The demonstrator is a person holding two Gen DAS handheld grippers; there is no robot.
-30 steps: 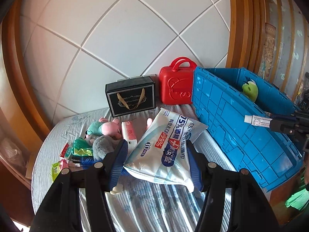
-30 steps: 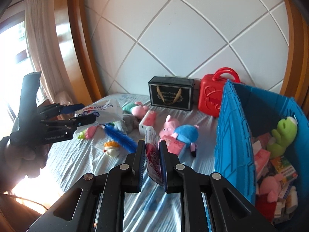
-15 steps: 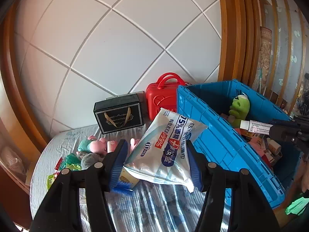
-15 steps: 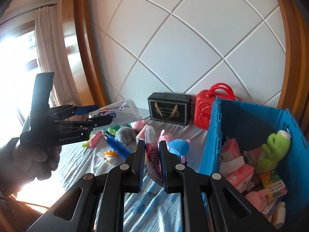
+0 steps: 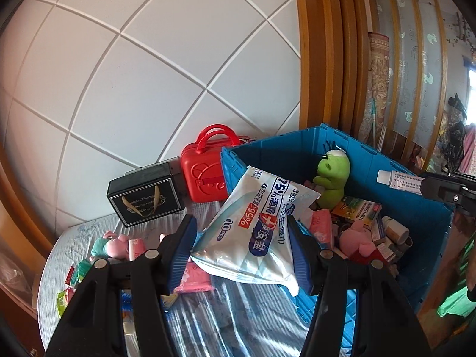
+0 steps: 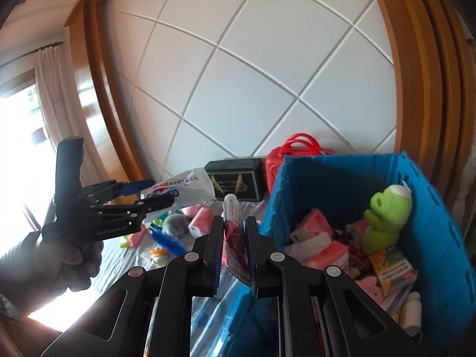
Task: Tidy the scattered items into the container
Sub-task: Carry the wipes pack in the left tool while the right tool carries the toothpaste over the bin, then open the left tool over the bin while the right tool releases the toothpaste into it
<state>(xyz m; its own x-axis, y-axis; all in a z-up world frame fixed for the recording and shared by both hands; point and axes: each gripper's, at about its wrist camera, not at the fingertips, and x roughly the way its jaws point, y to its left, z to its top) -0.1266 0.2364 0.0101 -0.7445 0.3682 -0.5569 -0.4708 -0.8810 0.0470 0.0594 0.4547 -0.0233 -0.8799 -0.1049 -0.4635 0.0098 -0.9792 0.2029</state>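
Here, on my left wrist view, the left gripper (image 5: 242, 242) has its jaws clamped on a white and blue wipes pack (image 5: 257, 226), held up at the near corner of the blue crate (image 5: 428, 220), its top edge reaching over the rim. Inside the crate I see a green frog plush (image 5: 331, 178), pink tissue packs and small boxes. A red case (image 5: 205, 175) and a black gift box (image 5: 145, 197) stand on the bed (image 5: 232, 312) by the wall, with a pig plush (image 5: 111, 244) among the loose things to the left. At the right edge the right gripper holds a white tube (image 5: 400, 180) above the crate.

On my right wrist view, the right gripper (image 6: 233, 238) has its jaws closed on the tube, cap pointing away, just beside the crate's left wall. The left gripper with the pack hangs to the left, above the bed.
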